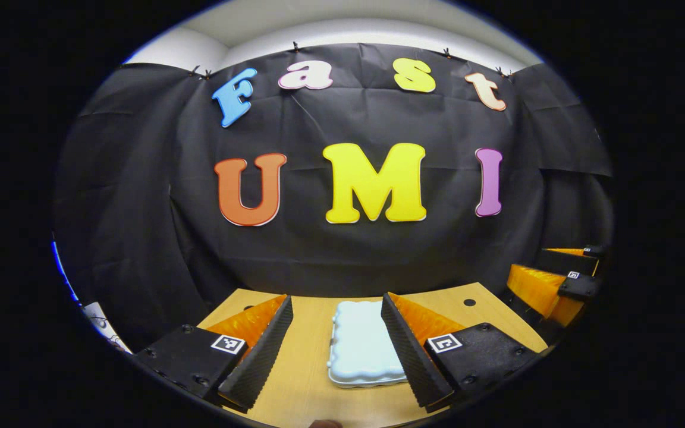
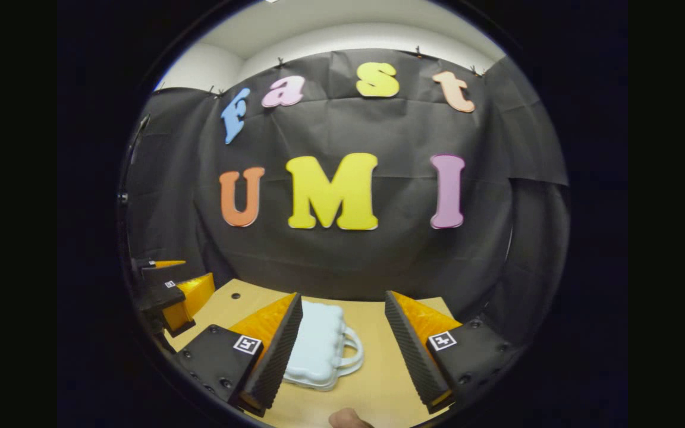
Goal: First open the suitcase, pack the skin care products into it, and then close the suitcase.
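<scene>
Both tongs hang level above the light wooden counter [image 1: 307,368], left tongs [image 1: 336,351] and right tongs [image 2: 342,351] spread wide, holding nothing. The small pale-blue moulded plastic suitcase [image 1: 361,348] lies shut and flat on that counter, between the left fingers and just beside the right tongs' left finger [image 2: 274,351]; its handle [image 2: 351,351] faces the right tongs.

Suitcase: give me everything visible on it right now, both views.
The suitcase is a small, pale blue-white case that looks like moulded hard plastic, with a scalloped, wavy outline and rounded corners. It lies flat and closed on the wooden table, a seam running round its edge. In the right gripper view a looped carry handle sticks out from its right side. Nothing grips it: in each view it sits beyond open fingers, partly hidden behind one of them. No skin care products can be seen on it.
</scene>
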Tool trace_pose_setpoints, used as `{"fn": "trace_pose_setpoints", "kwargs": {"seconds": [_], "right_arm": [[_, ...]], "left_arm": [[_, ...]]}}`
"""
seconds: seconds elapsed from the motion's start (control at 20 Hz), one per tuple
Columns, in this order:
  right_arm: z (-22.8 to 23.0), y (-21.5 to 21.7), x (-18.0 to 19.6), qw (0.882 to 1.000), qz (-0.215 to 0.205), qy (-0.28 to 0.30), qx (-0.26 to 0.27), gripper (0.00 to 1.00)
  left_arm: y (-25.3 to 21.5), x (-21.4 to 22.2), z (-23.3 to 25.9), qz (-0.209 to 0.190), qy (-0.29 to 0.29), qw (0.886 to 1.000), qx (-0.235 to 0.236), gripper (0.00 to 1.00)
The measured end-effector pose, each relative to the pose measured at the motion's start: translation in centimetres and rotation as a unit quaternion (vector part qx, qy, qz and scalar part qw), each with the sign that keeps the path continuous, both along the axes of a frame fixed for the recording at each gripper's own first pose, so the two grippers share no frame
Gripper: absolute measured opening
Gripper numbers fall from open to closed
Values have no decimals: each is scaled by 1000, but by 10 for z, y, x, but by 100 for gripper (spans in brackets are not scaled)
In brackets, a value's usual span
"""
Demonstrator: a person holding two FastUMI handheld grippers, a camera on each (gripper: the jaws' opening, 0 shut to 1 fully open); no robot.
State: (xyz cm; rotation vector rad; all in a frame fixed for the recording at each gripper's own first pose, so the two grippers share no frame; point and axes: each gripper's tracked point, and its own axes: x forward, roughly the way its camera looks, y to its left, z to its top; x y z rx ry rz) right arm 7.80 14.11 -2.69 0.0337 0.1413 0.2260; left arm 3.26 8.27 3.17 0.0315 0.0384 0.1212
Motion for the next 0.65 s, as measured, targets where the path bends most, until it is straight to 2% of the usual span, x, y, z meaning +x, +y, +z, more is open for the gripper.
{"fn": "trace_pose_setpoints", "kwargs": {"seconds": [0.25,0.3,0.35,0.4,0.45,0.5,0.65], "right_arm": [[-1,54,-20,1000,23,-8,-15,83],[-4,61,-24,1000,22,-3,-17,80],[-8,67,-28,1000,22,2,-20,83],[-11,74,-34,999,25,6,-20,80],[-13,79,-38,999,26,7,-21,83],[-14,82,-41,999,24,8,-24,80],[-15,93,-48,999,25,12,-25,83]], "left_arm": [[33,-26,0,-1,-22,1000,7,95],[37,-28,-6,-3,-16,1000,9,95],[43,-33,-12,-3,-8,1000,9,95],[46,-37,-14,-5,-6,1000,9,95],[48,-39,-13,-9,-9,1000,11,95],[51,-42,-11,-9,-12,1000,16,95],[55,-47,-6,-16,-20,999,19,95]]}}
